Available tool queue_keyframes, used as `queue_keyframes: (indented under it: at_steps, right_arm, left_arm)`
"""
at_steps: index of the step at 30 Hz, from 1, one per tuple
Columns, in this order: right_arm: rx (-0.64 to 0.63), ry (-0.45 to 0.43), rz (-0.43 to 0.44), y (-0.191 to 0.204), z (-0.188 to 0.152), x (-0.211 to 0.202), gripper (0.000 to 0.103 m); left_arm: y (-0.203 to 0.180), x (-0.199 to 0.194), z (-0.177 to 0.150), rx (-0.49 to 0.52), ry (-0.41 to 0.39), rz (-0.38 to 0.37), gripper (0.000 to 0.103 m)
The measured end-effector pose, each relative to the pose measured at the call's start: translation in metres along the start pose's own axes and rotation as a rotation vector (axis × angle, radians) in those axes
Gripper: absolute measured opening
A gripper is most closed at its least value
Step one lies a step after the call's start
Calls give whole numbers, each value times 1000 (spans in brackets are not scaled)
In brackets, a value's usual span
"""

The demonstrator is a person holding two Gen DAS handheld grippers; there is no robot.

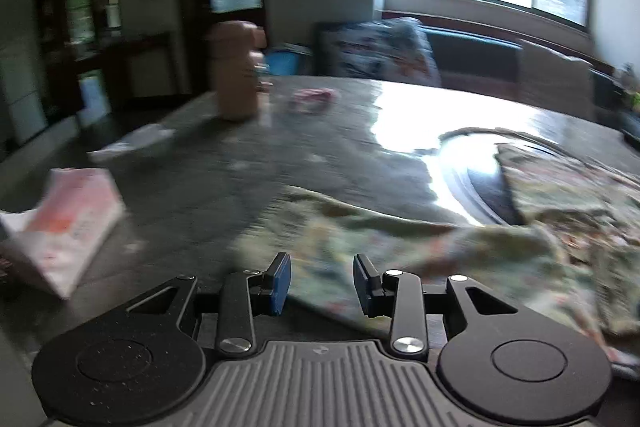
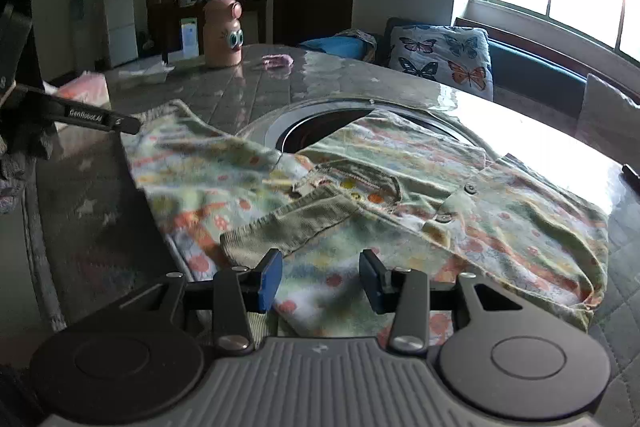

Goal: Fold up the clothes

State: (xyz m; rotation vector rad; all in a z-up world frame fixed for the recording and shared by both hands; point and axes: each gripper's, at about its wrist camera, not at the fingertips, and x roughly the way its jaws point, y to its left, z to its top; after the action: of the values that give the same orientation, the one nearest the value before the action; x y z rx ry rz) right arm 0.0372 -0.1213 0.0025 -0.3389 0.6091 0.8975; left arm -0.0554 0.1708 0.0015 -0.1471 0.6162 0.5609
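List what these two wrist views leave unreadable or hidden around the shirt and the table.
- Left wrist view: motion blur smears the shirt, so its print and edges are unreadable.
- Left wrist view: the tissue pack text is blurred.
- Right wrist view: the shirt's near hem is hidden behind the right gripper.
- Right wrist view: the round table opening is partly covered by the shirt.

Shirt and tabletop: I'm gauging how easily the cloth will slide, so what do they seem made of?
The shirt looks like soft woven cotton with a matte flower print; its collar shows fine ribs, like corduroy. The tabletop looks like polished stone or glass: it mirrors the window light. Probably slippery, though the pictures can't settle that.
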Motion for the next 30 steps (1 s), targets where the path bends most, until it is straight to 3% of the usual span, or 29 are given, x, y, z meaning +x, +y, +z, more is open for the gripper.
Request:
queue_keyframes:
  at_steps: [6, 15, 18, 19, 20, 26, 30]
  right_arm:
    - [51, -7, 5, -10, 2, -6, 43]
    - [85, -3, -12, -17, -3, -13, 43]
    - [98, -3, -22, -20, -4, -15, 43]
    - [103, -3, -26, -21, -5, -16, 43]
    - [109, -3, -29, -23, -6, -17, 43]
    - [153, -11, -44, -32, -10, -25, 43]
    - [192, -23, -61, -42, -13, -30, 43]
  left_arm:
    - [27, 10, 3, -87, 8, 114, 44]
    - [40, 32, 1, -144, 70, 96, 39]
    - [38, 35, -1, -141, 64, 76, 25]
    - [37, 34, -1, -143, 62, 64, 15]
    - [37, 33, 0, -145, 58, 59, 10]
    - [20, 6, 15, -126, -18, -30, 5]
    - [-10, -25, 32, -93, -87, -185, 4]
